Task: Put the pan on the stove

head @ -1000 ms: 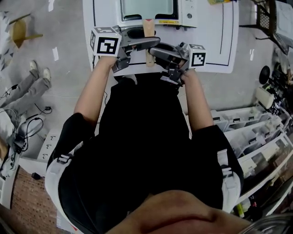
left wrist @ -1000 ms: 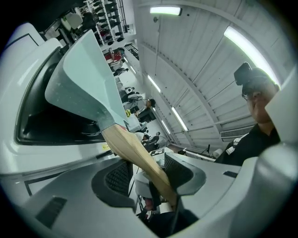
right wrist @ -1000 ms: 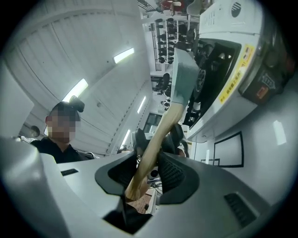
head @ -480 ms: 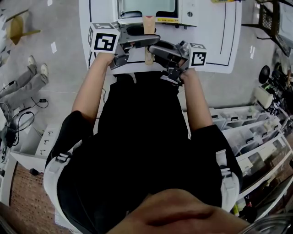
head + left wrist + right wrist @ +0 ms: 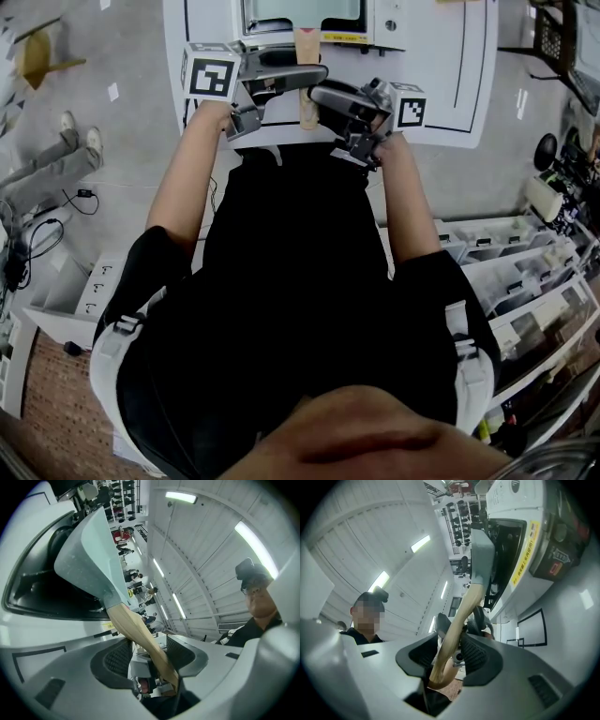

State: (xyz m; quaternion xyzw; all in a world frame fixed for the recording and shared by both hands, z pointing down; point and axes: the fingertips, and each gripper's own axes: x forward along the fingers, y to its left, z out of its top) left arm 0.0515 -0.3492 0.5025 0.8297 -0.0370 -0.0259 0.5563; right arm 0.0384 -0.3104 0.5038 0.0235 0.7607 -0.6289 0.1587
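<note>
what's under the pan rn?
The stove: its black cooktop shows past the pan in the left gripper view. The part directly beneath the pan is covered, so contact can't be judged.

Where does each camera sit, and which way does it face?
Head view: on the person's head, facing steeply down; shows black-shirted torso, forearms, left claw and right claw gripping the wooden handle of the pale green pan.
Left gripper view: rides the left claw, looking along its jaws up the handle to pan and white stove; person at right.
Right gripper view: rides the right claw, aimed likewise; person at left.
Shared: all three show that handle.
</note>
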